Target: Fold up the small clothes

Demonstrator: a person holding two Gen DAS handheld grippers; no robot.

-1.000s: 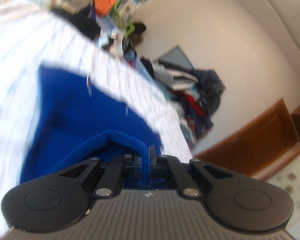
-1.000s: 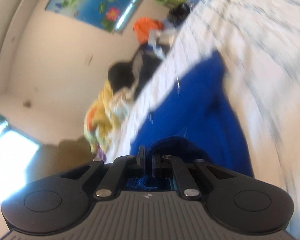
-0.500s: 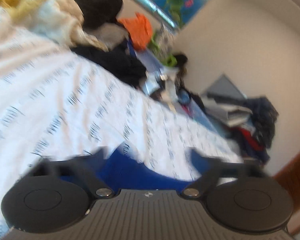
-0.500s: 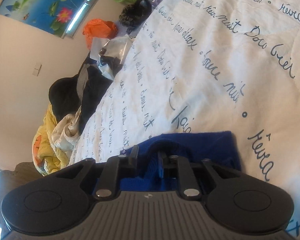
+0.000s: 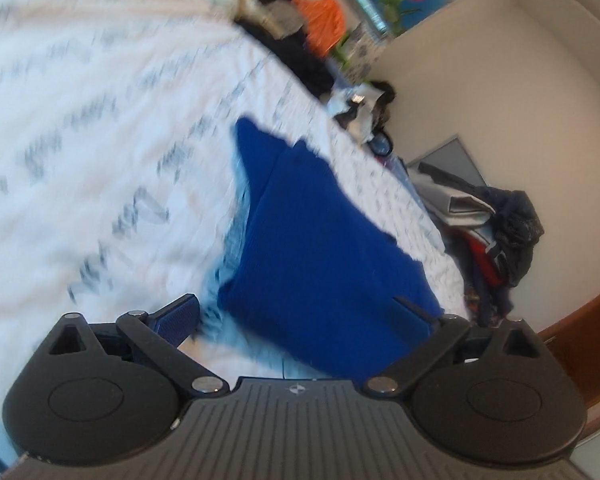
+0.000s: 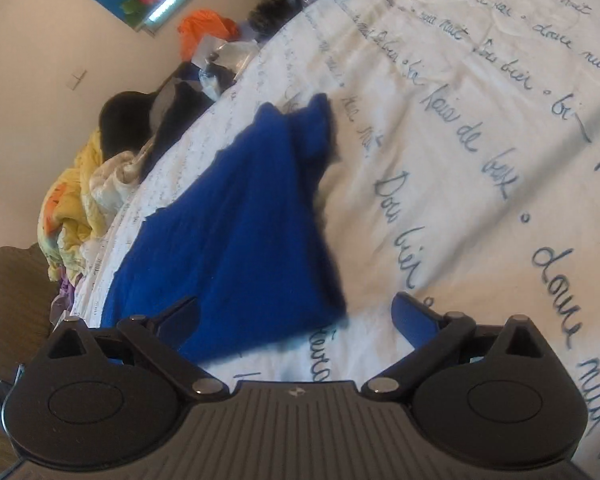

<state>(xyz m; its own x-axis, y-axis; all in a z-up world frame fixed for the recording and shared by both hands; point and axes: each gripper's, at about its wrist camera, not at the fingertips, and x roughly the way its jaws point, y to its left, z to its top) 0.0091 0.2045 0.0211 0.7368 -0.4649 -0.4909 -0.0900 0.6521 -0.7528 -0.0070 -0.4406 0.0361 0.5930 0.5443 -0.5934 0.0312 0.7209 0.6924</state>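
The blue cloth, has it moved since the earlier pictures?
Yes. The blue cloth was pinched in both grippers a second ago; now it lies released on the white bedcover. The jaws of the right gripper have just been opening, with nothing pressed between them.

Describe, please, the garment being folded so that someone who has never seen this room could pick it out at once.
Start at the white bedspread printed with blue handwriting that fills most of both views. On it, apart from the mixed clothes pile at the bed's edge, lies the blue garment. It is the only solid royal-blue piece, lying alone on the cover.
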